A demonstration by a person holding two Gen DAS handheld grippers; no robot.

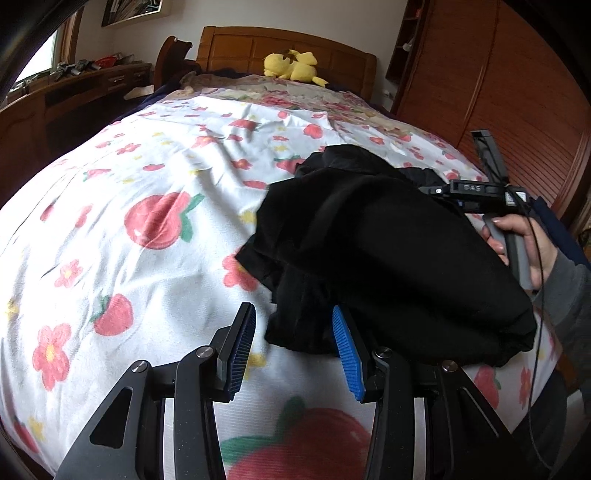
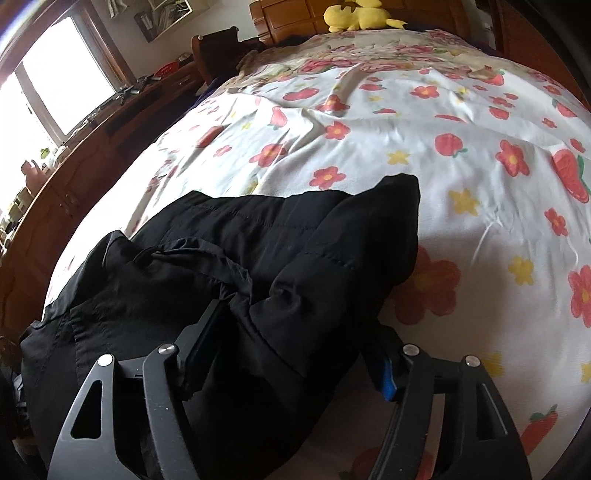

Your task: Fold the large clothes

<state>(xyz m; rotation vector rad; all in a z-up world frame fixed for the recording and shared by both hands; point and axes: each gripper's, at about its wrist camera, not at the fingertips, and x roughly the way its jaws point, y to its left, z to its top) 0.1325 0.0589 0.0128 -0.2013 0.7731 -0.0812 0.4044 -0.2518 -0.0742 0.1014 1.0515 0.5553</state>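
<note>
The left gripper (image 1: pixel 293 350) hovers over the flower-and-strawberry bedsheet (image 1: pixel 155 177), its jaws spread wide with nothing between the blue pads (image 1: pixel 347 354). Just ahead of its right-hand finger, and spilling away to the right of it, lies the black padded jacket (image 1: pixel 388 251), bunched in a rumpled heap on the sheet; its lower edge reaches almost to that pad, though whether they touch is not clear. Further right, beyond the jacket, the person's hand (image 1: pixel 517 240) grips the handle of the other tool.

In the right wrist view, the right gripper (image 2: pixel 291 347) has its jaws wide apart, and a thick fold of the jacket (image 2: pixel 258 266) fills the gap between them, covering the left finger's tip. Far ahead of the jaws, a yellow plush toy (image 2: pixel 358 16) rests by the wooden headboard (image 2: pixel 291 22).
</note>
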